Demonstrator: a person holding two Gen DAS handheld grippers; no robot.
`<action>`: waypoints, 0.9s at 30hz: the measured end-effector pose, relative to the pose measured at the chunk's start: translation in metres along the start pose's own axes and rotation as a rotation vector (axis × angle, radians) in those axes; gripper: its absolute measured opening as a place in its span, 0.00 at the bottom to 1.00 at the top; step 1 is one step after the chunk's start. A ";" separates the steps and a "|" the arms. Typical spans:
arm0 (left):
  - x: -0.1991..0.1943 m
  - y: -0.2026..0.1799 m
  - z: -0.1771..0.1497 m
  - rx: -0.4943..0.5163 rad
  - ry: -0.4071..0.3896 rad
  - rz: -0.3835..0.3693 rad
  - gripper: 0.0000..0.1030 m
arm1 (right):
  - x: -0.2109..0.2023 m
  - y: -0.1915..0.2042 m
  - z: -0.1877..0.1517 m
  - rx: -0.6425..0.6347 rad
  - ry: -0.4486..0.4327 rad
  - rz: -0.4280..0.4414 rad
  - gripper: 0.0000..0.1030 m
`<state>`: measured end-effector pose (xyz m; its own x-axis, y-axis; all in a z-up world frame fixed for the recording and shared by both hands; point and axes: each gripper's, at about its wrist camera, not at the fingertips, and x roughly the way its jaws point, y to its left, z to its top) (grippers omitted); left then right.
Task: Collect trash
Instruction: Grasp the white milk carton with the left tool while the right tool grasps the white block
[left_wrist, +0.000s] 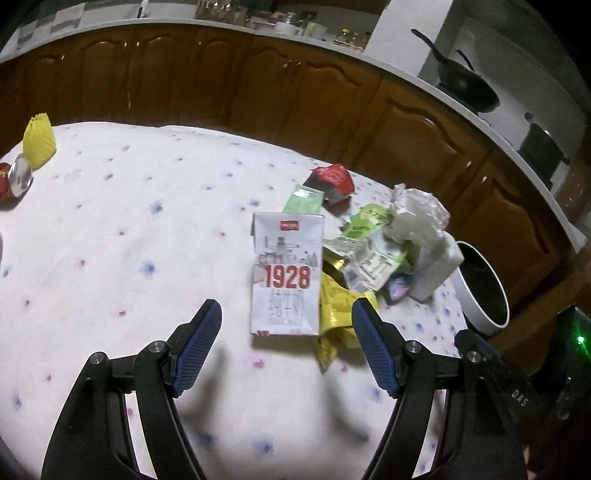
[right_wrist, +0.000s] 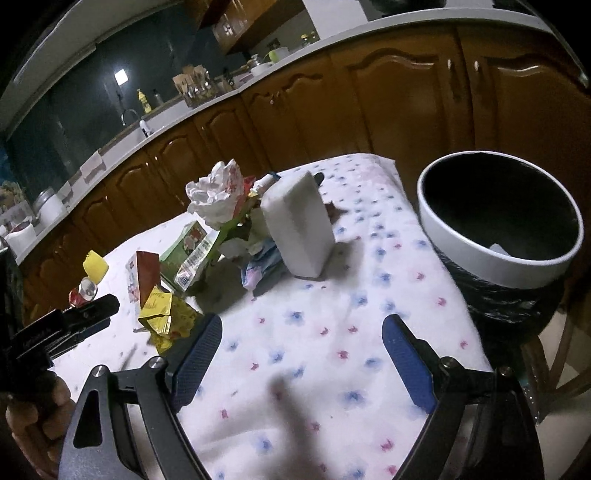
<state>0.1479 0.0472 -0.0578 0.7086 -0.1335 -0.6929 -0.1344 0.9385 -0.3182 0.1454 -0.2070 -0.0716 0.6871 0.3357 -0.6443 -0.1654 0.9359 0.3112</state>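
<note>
A white carton marked 1928 (left_wrist: 285, 275) stands on the flowered tablecloth (left_wrist: 129, 240), just ahead of my open, empty left gripper (left_wrist: 287, 314). Beside it lie a yellow wrapper (left_wrist: 338, 306), green and white packets (left_wrist: 369, 254), a red wrapper (left_wrist: 332, 181), crumpled white paper (left_wrist: 417, 212) and a white box (left_wrist: 436, 266). My right gripper (right_wrist: 302, 328) is open and empty above the cloth, short of the white box (right_wrist: 299, 229). The trash bin (right_wrist: 498, 221), white-rimmed with a black liner, stands at the table's right edge. The 1928 carton shows side-on in the right wrist view (right_wrist: 142, 280).
A yellow paper cup (left_wrist: 38, 142) and a crushed red can (left_wrist: 16, 181) sit at the far left of the table. Brown kitchen cabinets (left_wrist: 258, 85) run behind. A wok (left_wrist: 465, 88) rests on the counter. The left gripper shows in the right wrist view (right_wrist: 74, 325).
</note>
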 end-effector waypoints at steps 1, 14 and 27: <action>0.002 0.001 0.001 -0.001 0.001 0.003 0.72 | 0.002 0.001 0.002 -0.003 0.001 0.001 0.87; 0.040 0.004 0.008 -0.012 0.051 -0.006 0.72 | 0.041 0.003 0.030 -0.015 0.004 -0.038 0.69; 0.041 0.003 0.012 0.021 0.049 -0.032 0.45 | 0.051 -0.003 0.044 -0.030 -0.024 -0.053 0.31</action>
<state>0.1847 0.0482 -0.0797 0.6772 -0.1787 -0.7138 -0.0973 0.9398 -0.3276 0.2117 -0.1973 -0.0748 0.7120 0.2828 -0.6428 -0.1486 0.9553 0.2557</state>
